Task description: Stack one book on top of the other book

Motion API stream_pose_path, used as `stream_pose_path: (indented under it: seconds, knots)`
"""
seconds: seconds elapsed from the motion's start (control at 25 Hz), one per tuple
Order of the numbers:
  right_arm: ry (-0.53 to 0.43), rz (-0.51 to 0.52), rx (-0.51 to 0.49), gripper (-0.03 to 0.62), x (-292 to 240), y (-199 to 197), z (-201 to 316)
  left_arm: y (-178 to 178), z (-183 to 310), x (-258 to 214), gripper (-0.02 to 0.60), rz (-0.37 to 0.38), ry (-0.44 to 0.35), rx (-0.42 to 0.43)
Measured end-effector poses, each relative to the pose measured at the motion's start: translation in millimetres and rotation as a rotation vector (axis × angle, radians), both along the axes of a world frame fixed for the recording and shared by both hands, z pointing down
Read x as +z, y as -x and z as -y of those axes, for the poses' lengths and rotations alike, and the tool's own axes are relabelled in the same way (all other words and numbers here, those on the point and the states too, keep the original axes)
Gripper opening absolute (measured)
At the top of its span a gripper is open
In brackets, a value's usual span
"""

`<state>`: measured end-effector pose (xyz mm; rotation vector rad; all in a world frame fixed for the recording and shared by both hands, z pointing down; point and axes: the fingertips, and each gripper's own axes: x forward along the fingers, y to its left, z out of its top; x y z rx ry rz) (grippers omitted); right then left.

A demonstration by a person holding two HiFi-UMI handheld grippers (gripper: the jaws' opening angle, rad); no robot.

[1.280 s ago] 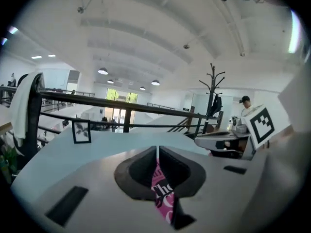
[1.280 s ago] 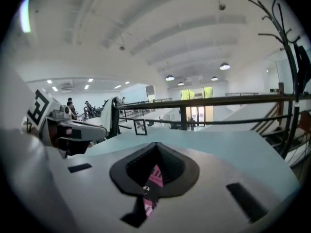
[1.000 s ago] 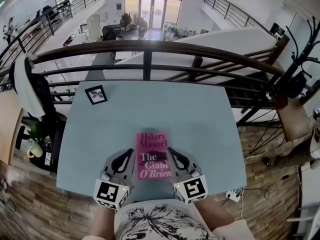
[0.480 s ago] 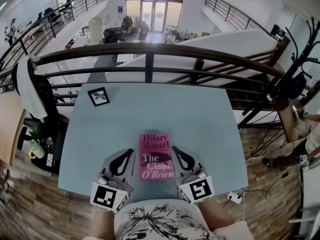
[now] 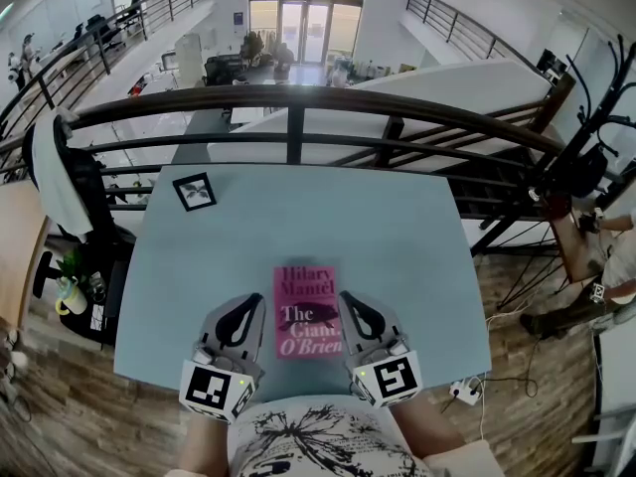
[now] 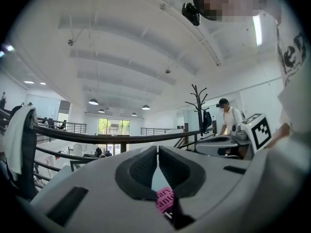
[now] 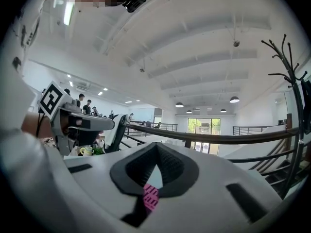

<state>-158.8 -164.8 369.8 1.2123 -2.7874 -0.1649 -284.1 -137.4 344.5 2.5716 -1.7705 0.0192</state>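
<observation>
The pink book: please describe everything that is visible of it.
The pink book lies flat and closed, cover up, on the pale blue table, toward the person's side. The cover bears pale and dark lettering. The shut left gripper and right gripper flank it; whether they touch it is unclear.

Place: a big open office, up on a high floor.
Edge: a dark railing (image 5: 298,97) looks down on the floor below.
Down there: desks and chairs (image 5: 234,63), tall glass doors (image 5: 303,18).
Close by: a coat stand (image 5: 596,117), round ceiling lamps (image 6: 93,101).
</observation>
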Motion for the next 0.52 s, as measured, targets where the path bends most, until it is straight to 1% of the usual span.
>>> stream_pose_path:
  seconds: [0.52]
  knots:
    - [0.03,0.004,0.033,-0.009,8.7,-4.7,-0.4,-4.8,-2.5,6.7,0.017,0.009,0.016,0.013]
